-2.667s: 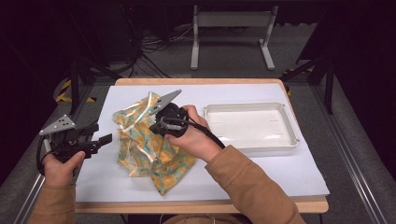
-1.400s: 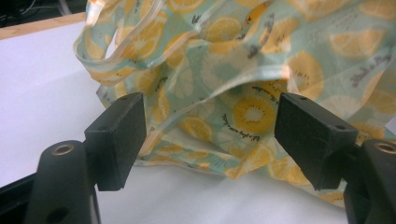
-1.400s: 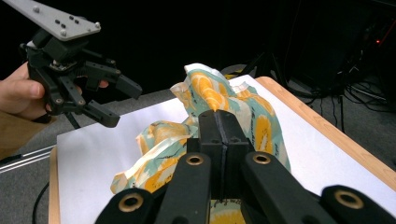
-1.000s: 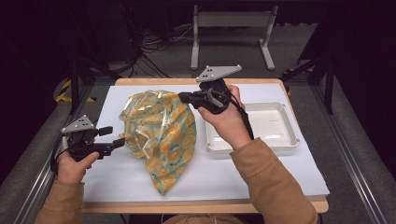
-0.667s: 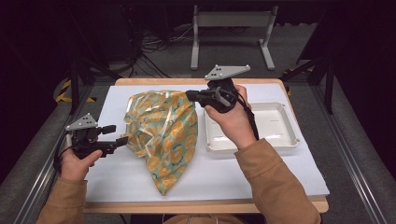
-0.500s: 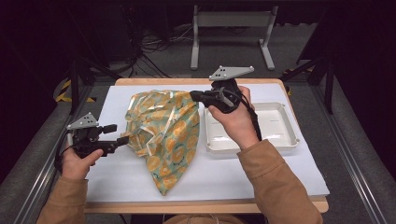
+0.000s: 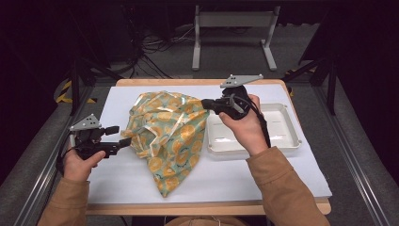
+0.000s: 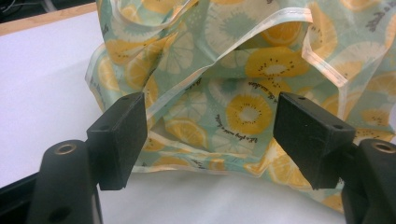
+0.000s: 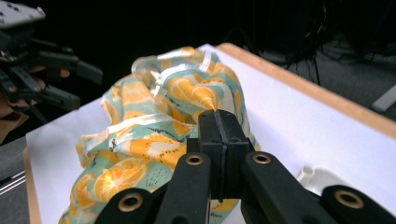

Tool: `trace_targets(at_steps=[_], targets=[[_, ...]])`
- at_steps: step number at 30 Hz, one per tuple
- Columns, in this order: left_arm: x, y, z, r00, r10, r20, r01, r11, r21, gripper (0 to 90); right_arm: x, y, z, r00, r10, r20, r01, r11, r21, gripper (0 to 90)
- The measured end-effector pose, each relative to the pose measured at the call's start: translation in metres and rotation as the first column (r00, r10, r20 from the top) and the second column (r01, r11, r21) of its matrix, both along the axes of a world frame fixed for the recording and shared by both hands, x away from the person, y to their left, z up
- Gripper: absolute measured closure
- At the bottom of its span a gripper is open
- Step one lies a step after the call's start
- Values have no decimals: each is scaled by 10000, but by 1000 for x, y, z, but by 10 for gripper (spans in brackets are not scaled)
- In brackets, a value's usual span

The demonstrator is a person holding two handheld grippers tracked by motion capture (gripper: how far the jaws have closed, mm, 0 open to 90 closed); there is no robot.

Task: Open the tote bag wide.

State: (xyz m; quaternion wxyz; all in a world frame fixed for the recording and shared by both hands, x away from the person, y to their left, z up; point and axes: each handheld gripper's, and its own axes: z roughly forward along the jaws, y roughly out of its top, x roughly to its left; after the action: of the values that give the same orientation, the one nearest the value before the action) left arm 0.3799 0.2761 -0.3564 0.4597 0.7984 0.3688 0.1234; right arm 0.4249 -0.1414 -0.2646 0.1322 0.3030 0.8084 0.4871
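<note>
We see the right gripper (image 7: 205, 103) clamped on the cloth (image 7: 167, 134); the left gripper (image 8: 210, 135) gapes, cloth edge between its jaws, unpinched.

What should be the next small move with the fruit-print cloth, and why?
Probably close the left tongs on the near edge of the fruit-print cloth. Their jaws stand open with that edge between them, not yet pinched, while the right tongs are shut on a pinch of the cloth at its far side. With both sides held, the crumpled cloth could likely be spread out on the white table cover.
</note>
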Motion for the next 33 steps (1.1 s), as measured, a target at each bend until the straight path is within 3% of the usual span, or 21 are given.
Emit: trace_targets(at_steps=[4, 7, 14, 22, 33], targets=[[0, -2, 0, 10000, -87, 14, 87, 9999, 86, 267, 2, -3, -12, 9985, -137, -527, 120, 9994, -331, 900], [0, -3, -1, 10000, -40, 6, 40, 10000, 65, 268, 3, -5, -18, 9976, -157, -676, 134, 9993, -353, 900], [0, -13, -1, 9996, -50, 284, 37, 9989, 464, 306, 5, -8, -29, 9945, -261, -1017, 218, 9988, -433, 900], [-1, -18, 1, 9990, -147, 415, 135, 9995, 283, 312, 10, -11, -43, 9874, -501, -1503, 400, 9968, -695, 900], [3, -39, 4, 9970, -544, 544, 532, 9983, 246, 324, 11, -9, -46, 9875, -410, -1522, 306, 9971, -699, 900]])
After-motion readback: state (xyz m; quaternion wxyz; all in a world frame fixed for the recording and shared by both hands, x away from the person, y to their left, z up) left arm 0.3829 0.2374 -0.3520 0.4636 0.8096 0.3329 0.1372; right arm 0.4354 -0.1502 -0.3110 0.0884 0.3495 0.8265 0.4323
